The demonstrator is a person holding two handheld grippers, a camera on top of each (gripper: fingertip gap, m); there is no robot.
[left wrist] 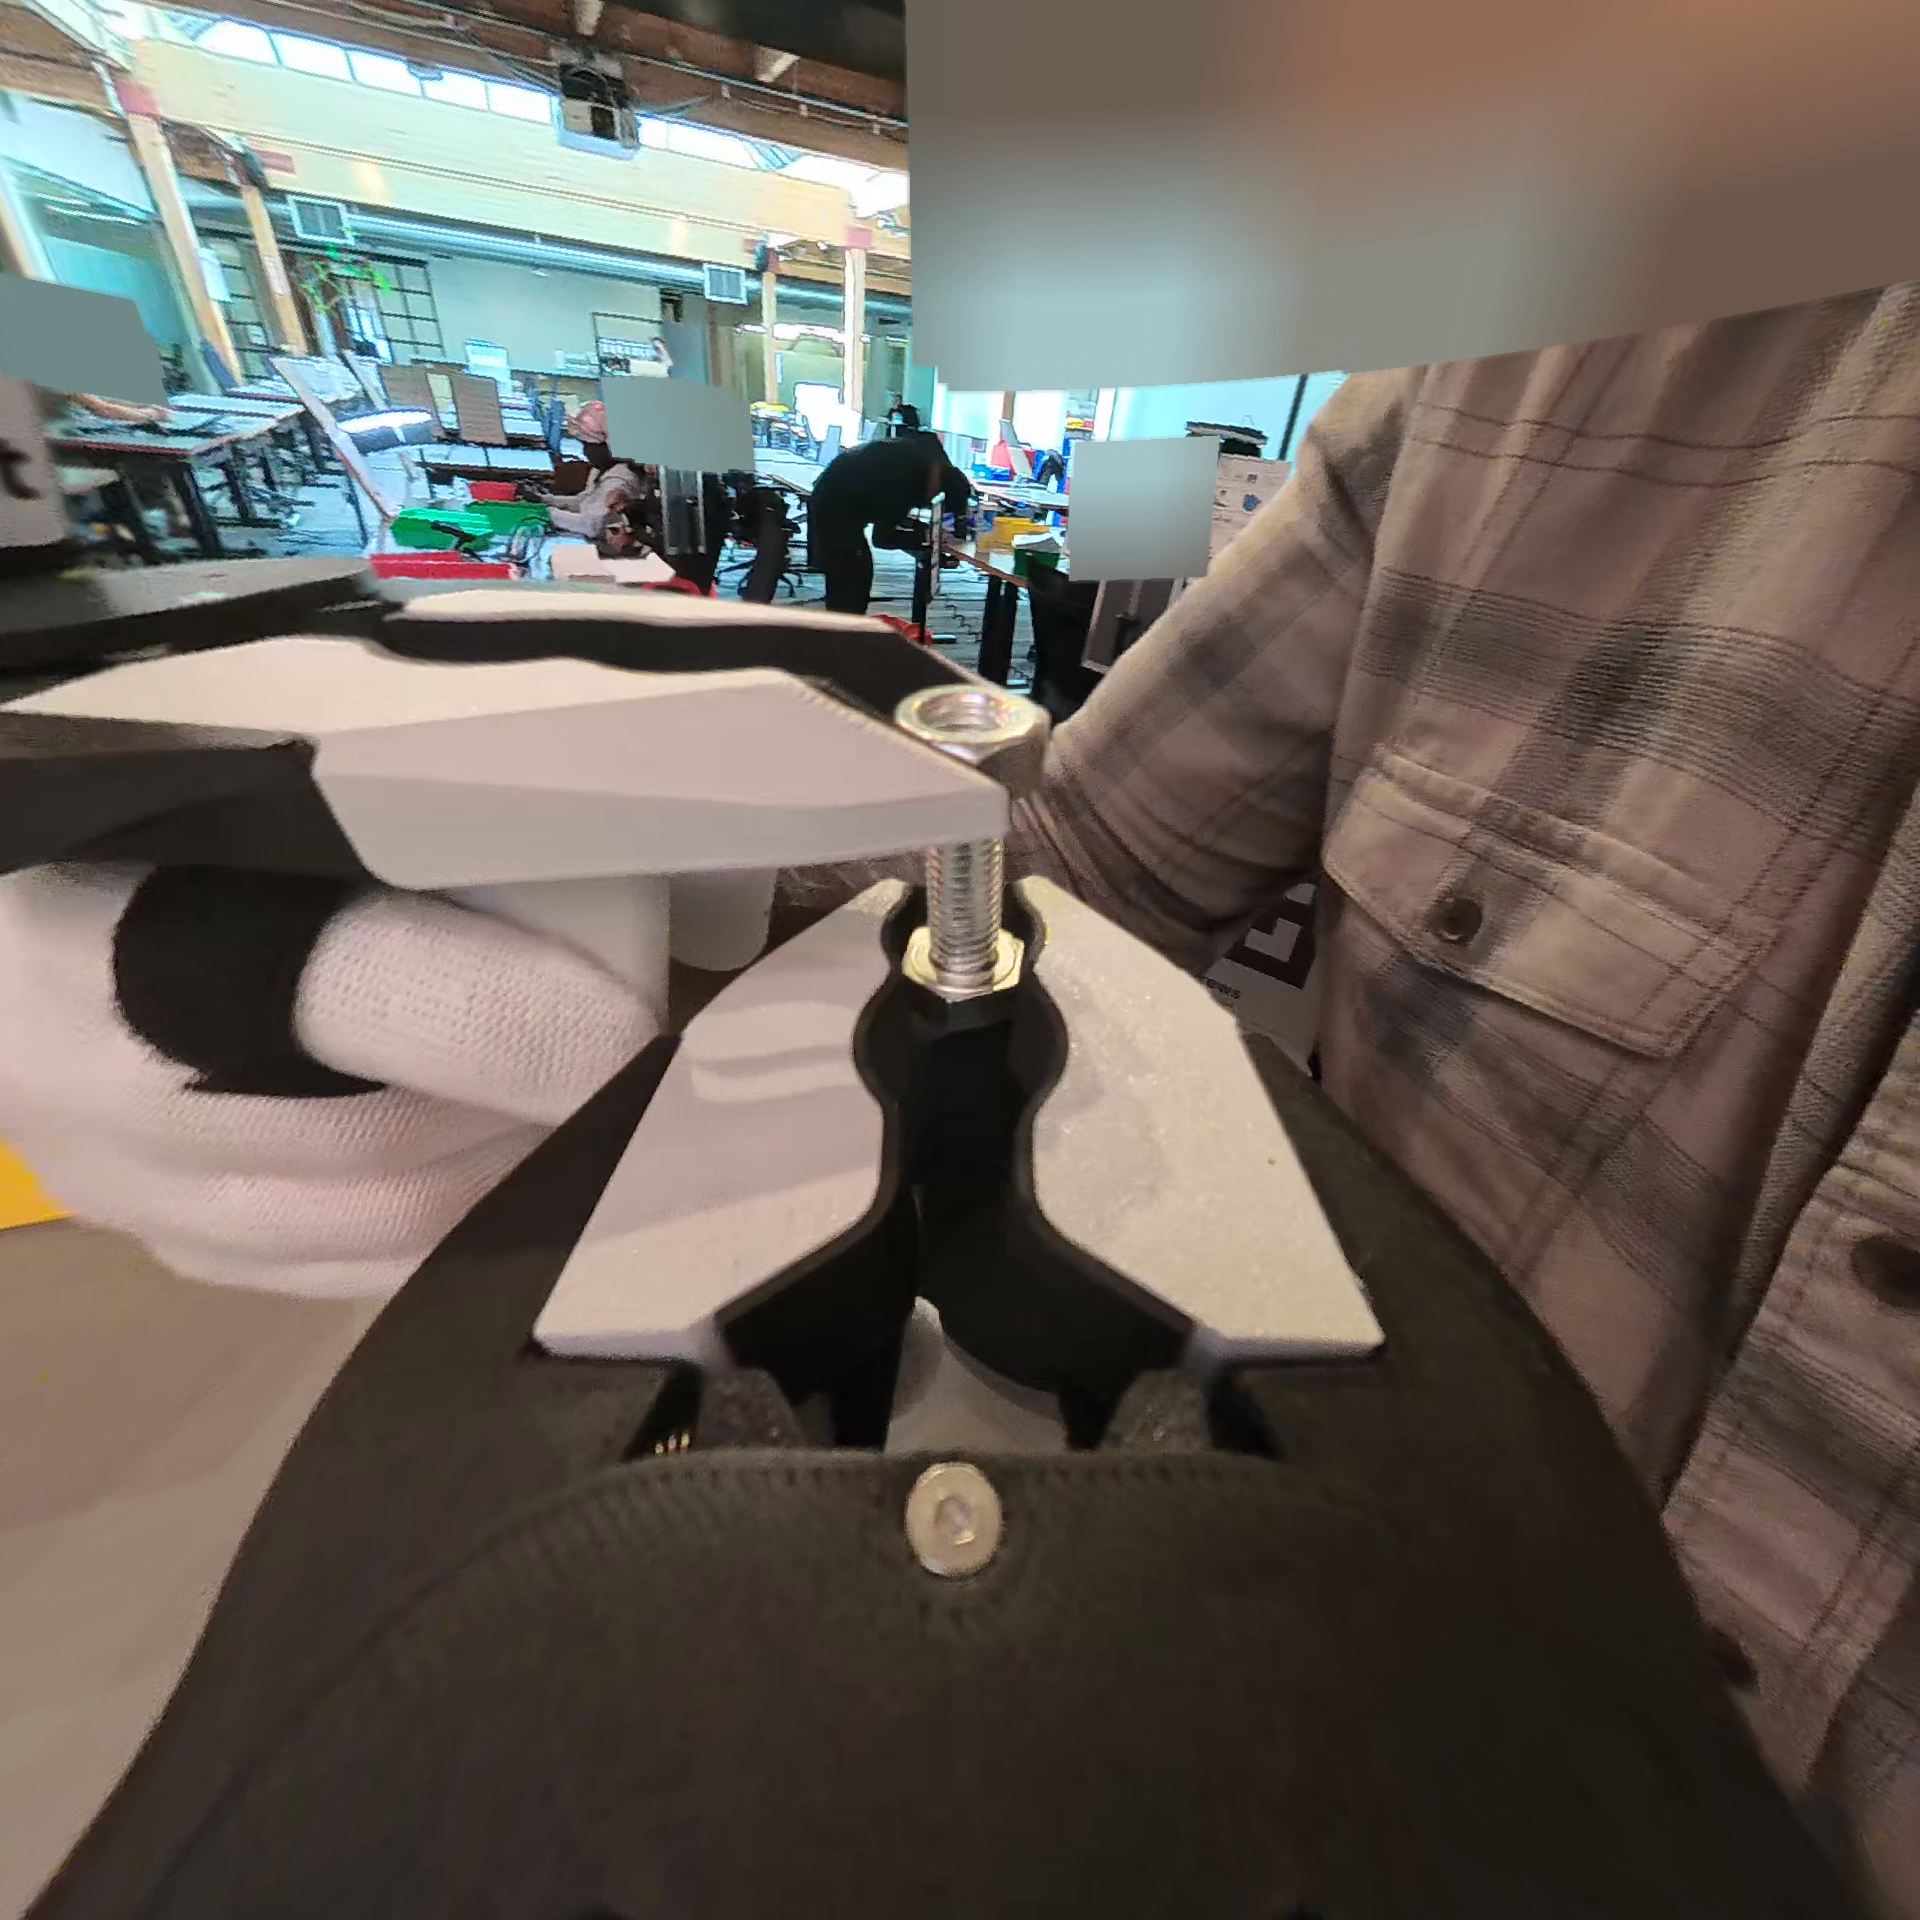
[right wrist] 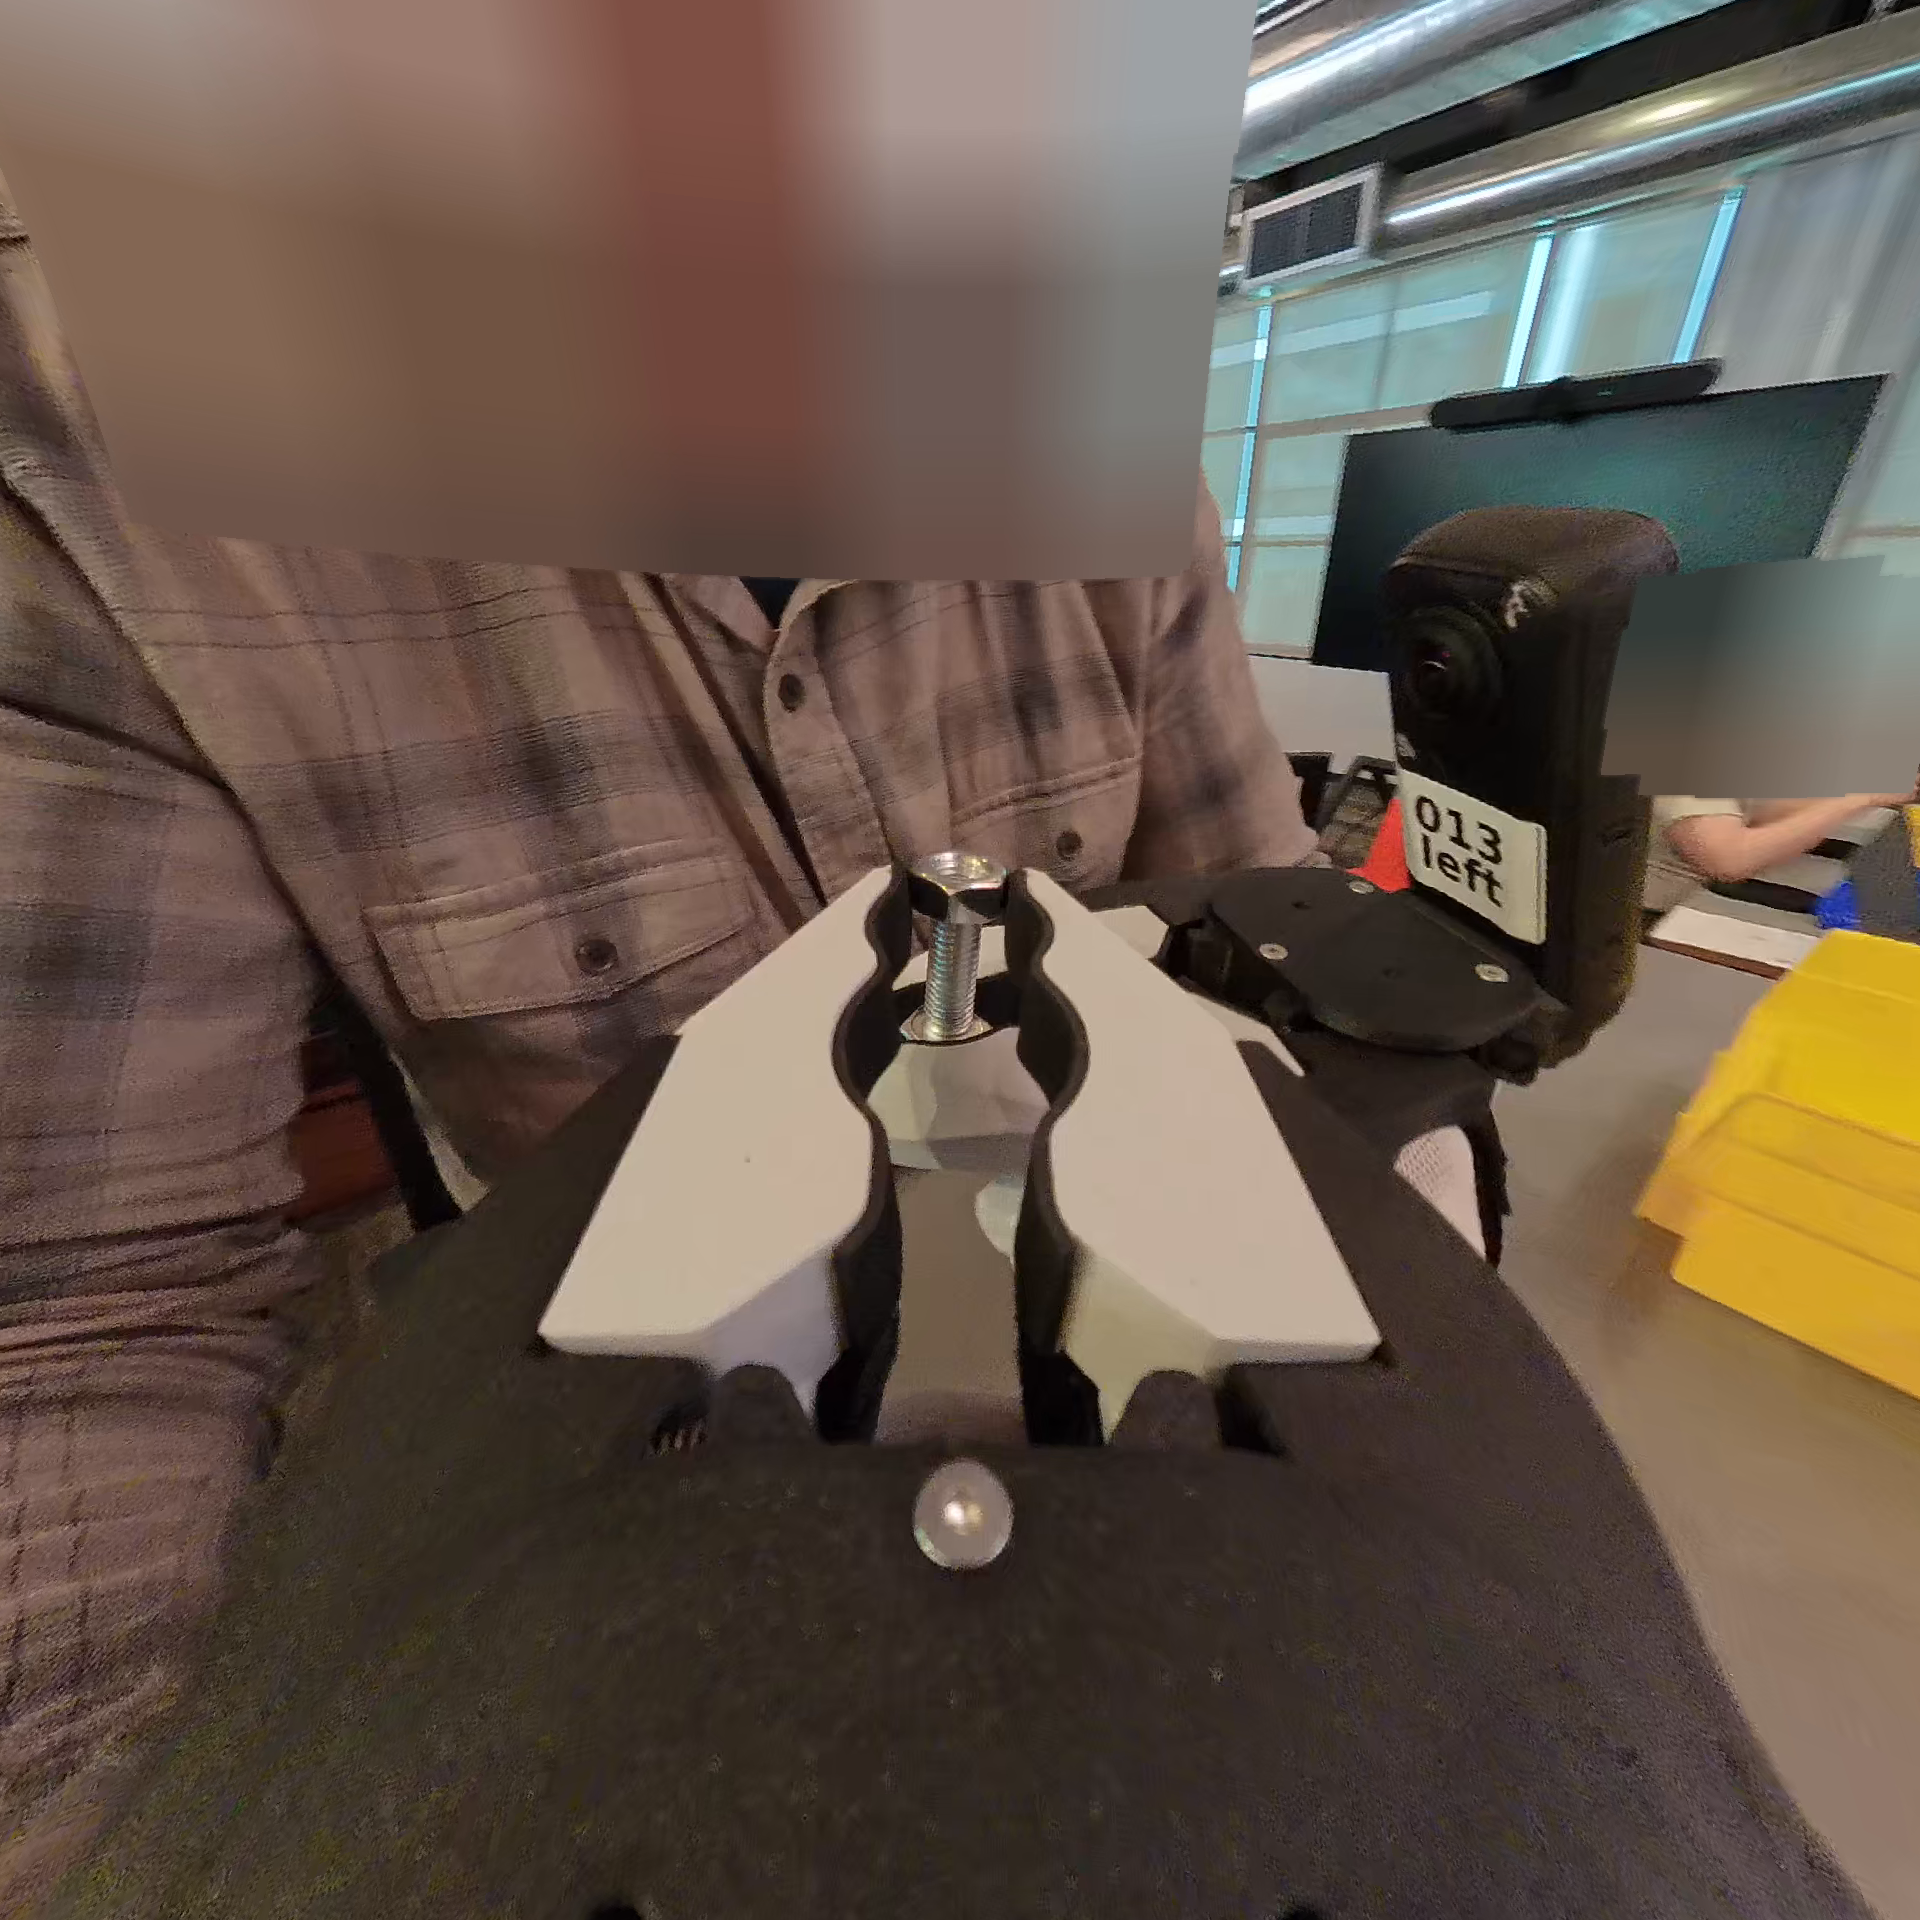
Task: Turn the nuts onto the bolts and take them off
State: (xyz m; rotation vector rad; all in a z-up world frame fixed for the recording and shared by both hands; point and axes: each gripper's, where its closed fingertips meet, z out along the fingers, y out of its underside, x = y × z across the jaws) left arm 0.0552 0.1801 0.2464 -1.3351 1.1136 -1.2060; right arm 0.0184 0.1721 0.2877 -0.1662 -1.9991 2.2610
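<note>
Left wrist view, left to right: a white-gloved hand (left wrist: 312, 1060) grips a handle that is mostly hidden. From it the right gripper (left wrist: 961, 746) reaches in sideways, its fingers closed on the nut (left wrist: 971, 725). The near finger (left wrist: 644, 769) covers the nut's lower half. Below the nut, the bolt (left wrist: 966, 904) stands upright in mid-air, thread exposed. Where thread meets nut is hidden, so engagement cannot be confirmed. The left gripper (left wrist: 961, 961) is clamped on the bolt's lower end at a silver hex collar. The dark part under the collar sits in shadow and is hard to identify. A plaid shirt (left wrist: 1558, 831) fills the right side and is cut off by the edge.

Right wrist view, left to right: the shirt fills the left and centre. The right gripper's finger tips pinch the nut's flats, with the thread dropping between the pads. The left gripper's fingers show only partly through the gap. Its body and labelled camera (right wrist: 1496, 717) sit to the right. Yellow bins (right wrist: 1787, 1195) rest on the grey table (right wrist: 1621, 1403) and are cut off at the edge.
</note>
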